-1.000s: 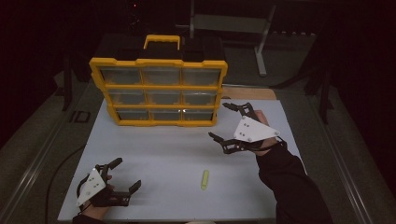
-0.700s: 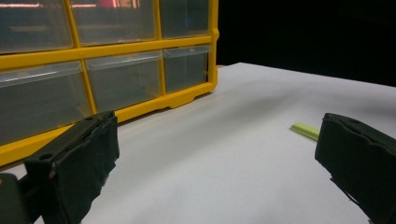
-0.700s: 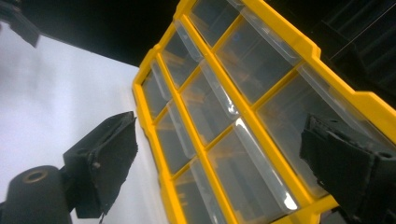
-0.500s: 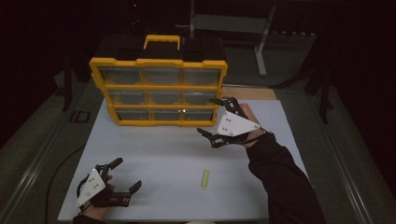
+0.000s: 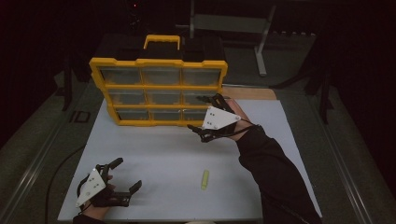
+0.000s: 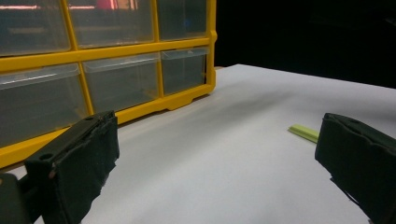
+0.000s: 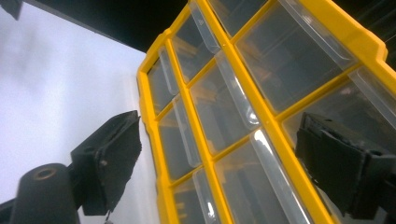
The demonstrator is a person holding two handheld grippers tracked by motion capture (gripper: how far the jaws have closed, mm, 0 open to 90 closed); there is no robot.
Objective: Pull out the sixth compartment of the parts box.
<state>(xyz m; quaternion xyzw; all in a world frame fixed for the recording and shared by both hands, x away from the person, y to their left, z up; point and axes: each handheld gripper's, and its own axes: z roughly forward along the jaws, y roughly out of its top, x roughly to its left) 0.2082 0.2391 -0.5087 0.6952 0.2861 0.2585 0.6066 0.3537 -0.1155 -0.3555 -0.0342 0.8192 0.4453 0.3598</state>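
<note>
A: What lies around the right tool (image 5: pixel 201 113)?

B: The yellow drawer cabinet (image 5: pixel 159 91) stands straight ahead of it, upright on the white sheet (image 5: pixel 163 154) that covers the worktop (image 5: pixel 51 140). The tool sits at the cabinet's lower right corner, in front of the bottom and middle drawers on that side. In the right gripper view the clear drawer fronts (image 7: pixel 219 107) run between and beyond its two jaws.

A: Anything in the way?

B: Nothing lies between the jaws and the drawer fronts. A small yellow-green stick (image 5: pixel 204 179) lies flat on the sheet behind the right tool, toward the person, well apart from it.

A: How wide is it open?

B: Wide, jaws spread and empty. One jaw is very close to the cabinet's face (whether it touches, I cannot tell).

A: And the left tool (image 5: pixel 123 179)?

B: It rests low on the sheet near the person's edge, jaws also spread wide, gripping nothing. In the left gripper view the stick (image 6: pixel 303 133) lies ahead of it, just past its right-hand jaw, and the cabinet (image 6: pixel 107 70) stands farther ahead to its left.
</note>
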